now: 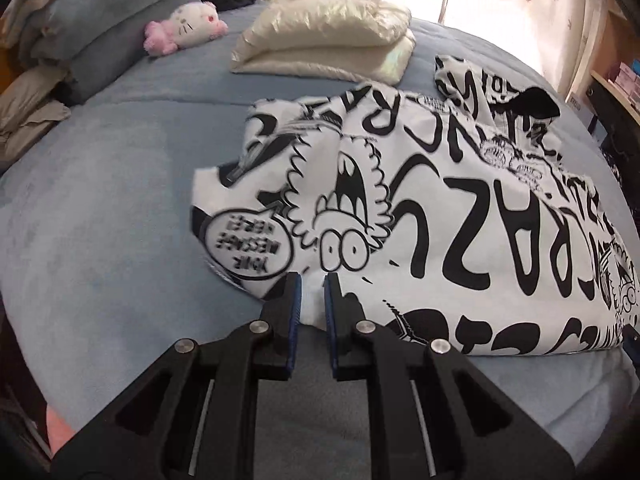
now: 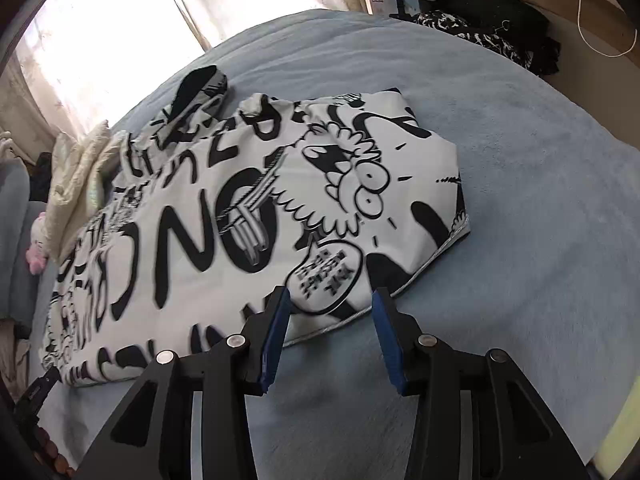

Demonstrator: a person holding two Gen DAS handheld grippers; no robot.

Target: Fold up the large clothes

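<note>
Printed b/w garment on blue bed, your two tools at its near hem.

Your left tool [image 1: 312, 280] is clamped on a white fold of the cartoon-print garment [image 1: 440, 184] at its near edge. Your right tool [image 2: 330, 300] has its pads apart, nothing pinched btwn them; the hem w/ the speech bubble shows just beyond the gap. Garment lies spread across the bed [image 1: 100, 208]. Far side: folded cream puffer jacket [image 1: 328, 32], pink-and-white plush toy [image 1: 184, 30] to its left.
</note>
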